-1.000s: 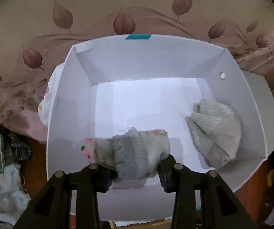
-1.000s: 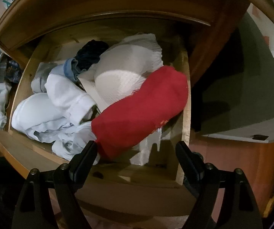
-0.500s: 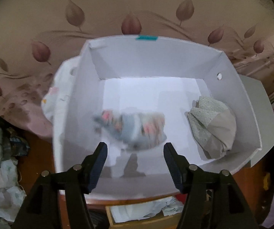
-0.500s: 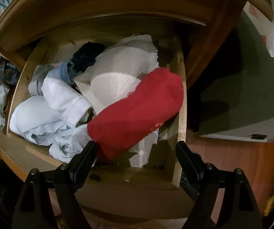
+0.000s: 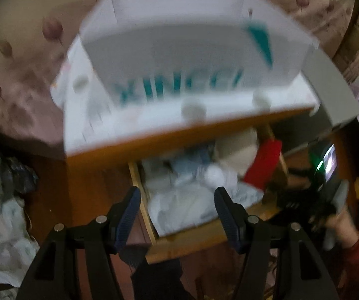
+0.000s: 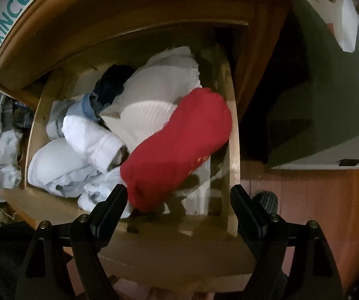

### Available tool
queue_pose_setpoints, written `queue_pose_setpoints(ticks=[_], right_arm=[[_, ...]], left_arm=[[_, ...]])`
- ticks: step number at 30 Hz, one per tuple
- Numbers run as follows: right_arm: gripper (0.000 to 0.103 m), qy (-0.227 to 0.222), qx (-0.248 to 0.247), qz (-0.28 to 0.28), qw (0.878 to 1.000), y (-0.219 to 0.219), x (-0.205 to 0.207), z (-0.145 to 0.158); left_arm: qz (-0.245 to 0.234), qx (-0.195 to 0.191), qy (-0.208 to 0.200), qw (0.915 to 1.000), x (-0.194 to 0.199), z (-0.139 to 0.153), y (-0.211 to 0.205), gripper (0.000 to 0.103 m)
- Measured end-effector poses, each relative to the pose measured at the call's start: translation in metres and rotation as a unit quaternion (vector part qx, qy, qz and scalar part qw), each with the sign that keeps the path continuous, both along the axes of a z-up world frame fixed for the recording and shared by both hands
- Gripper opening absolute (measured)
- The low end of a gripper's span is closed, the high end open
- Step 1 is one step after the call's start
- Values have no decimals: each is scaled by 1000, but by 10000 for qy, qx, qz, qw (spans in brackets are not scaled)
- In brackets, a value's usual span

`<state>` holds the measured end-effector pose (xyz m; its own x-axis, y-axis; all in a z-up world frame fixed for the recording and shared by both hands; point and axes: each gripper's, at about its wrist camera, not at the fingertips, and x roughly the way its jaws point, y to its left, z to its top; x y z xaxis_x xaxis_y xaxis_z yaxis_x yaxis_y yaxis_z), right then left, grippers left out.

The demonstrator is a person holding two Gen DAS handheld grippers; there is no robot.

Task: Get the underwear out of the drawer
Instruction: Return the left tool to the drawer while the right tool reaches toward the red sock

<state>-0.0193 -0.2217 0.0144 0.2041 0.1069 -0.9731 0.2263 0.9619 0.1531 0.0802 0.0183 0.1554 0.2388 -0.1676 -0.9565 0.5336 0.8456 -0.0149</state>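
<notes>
Underwear [image 6: 179, 150] red, rolled, atop white pile in drawer [image 6: 232, 150]; both hand-held grippers apart, empty.

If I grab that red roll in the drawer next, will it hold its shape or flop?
The red roll looks like soft knit fabric, so it will probably sag and partly unroll. It lies on top of the pile, so it should lift free and feel light.

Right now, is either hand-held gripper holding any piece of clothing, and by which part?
Neither. The left hand-held gripper is open and empty above the drawer; the right hand-held gripper is open, its fingers either side of the red garment.
</notes>
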Motion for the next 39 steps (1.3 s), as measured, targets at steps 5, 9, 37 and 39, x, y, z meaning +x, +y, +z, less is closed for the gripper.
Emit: queue_pose_setpoints(ticks=[5, 9, 37, 39], right_arm=[[82, 523, 298, 108, 9981, 10, 5, 5], [87, 844, 704, 99, 9939, 21, 12, 7], [72, 2033, 1022, 624, 9718, 57, 64, -72], [73, 2118, 1199, 491, 9687, 53, 64, -81]], left_arm=[[226, 33, 612, 9979, -1, -58, 7, 63], [305, -3, 938, 9951, 1, -85, 5, 63], [940, -134, 1412, 9854, 25, -147, 42, 63], [934, -141, 1445, 9850, 23, -148, 42, 63]])
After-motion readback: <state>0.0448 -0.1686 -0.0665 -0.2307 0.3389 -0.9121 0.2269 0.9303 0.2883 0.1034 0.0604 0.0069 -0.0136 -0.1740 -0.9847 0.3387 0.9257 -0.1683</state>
